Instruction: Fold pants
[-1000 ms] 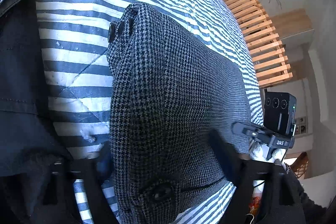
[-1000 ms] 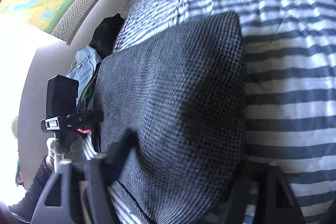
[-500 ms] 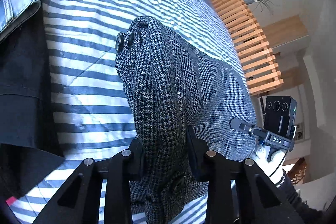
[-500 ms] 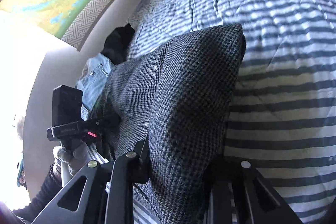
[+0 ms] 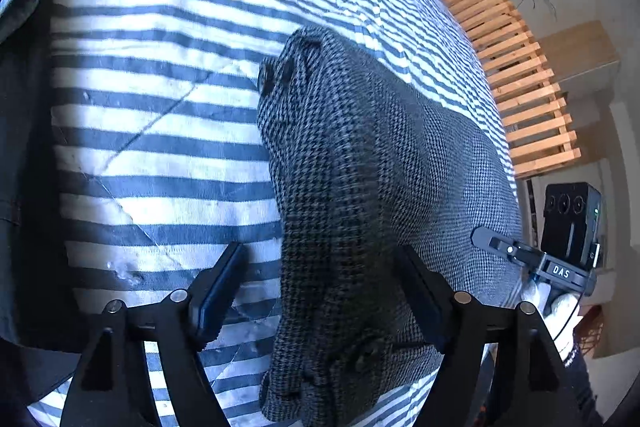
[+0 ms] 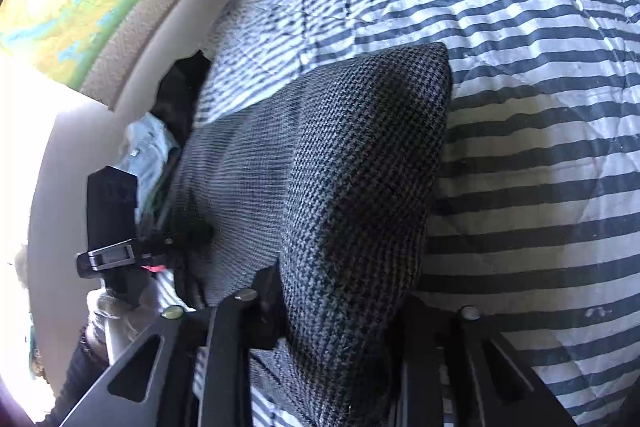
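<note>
Grey houndstooth pants (image 5: 360,167) lie folded on the striped bed cover (image 5: 160,147), their buttoned waistband toward the far end. My left gripper (image 5: 320,255) straddles a raised ridge of the fabric with its jaws opening wide. Its left finger (image 5: 216,291) stands clear of the cloth. In the right wrist view the pants (image 6: 340,167) bulge up in a thick fold. My right gripper (image 6: 340,295) has both fingers against that fold, and its jaws are opening. A gloved hand (image 5: 556,307) carries the right gripper at the pants' far side.
A slatted wooden frame (image 5: 512,47) runs along the bed's right side. Dark clothes (image 5: 24,147) lie at the left edge, with jeans (image 6: 148,147) and a black garment (image 6: 180,87) against the wall. Bare striped cover (image 6: 540,147) stretches to the right of the pants.
Both grippers closed on the pants' near edge and pinched up a ridge. The left jaws then spread wide off the cloth, and the right jaws widened a little around the fold.
</note>
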A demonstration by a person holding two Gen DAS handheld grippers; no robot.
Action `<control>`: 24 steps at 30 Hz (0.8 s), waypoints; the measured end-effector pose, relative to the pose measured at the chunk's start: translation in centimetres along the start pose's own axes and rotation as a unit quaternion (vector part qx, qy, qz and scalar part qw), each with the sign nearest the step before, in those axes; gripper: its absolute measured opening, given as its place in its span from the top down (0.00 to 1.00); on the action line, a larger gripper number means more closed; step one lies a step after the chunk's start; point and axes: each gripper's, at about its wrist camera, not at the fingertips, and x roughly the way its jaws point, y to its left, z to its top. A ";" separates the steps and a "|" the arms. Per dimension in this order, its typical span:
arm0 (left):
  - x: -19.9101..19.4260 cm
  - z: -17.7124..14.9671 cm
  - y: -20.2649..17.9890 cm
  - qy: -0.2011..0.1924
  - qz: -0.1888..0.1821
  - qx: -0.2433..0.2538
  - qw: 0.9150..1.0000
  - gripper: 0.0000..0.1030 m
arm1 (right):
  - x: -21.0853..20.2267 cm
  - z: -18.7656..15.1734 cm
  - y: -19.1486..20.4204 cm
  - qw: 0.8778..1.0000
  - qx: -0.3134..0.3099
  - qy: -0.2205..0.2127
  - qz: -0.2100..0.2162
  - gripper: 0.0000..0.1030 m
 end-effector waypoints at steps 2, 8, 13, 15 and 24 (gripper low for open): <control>0.1 0.0 0.1 -0.002 -0.009 0.001 1.000 0.23 | 0.0 0.0 0.0 1.000 -0.005 0.005 -0.030 0.55; 1.2 -0.4 -0.2 0.013 -0.044 -0.013 0.999 0.54 | 1.3 -1.0 -0.6 1.000 0.003 0.014 -0.027 0.52; 0.2 -1.0 -2.1 -0.004 -0.029 0.000 1.000 0.62 | 0.4 -0.8 0.9 1.000 -0.010 0.001 -0.015 0.78; -0.5 -1.0 -3.3 -0.005 -0.038 0.001 0.999 0.65 | -1.1 -0.7 1.9 1.000 -0.024 -0.008 -0.016 0.79; -2.1 1.6 -15.5 -0.018 -0.082 0.081 0.993 0.66 | -12.8 2.0 1.5 0.995 -0.039 -0.082 -0.036 0.80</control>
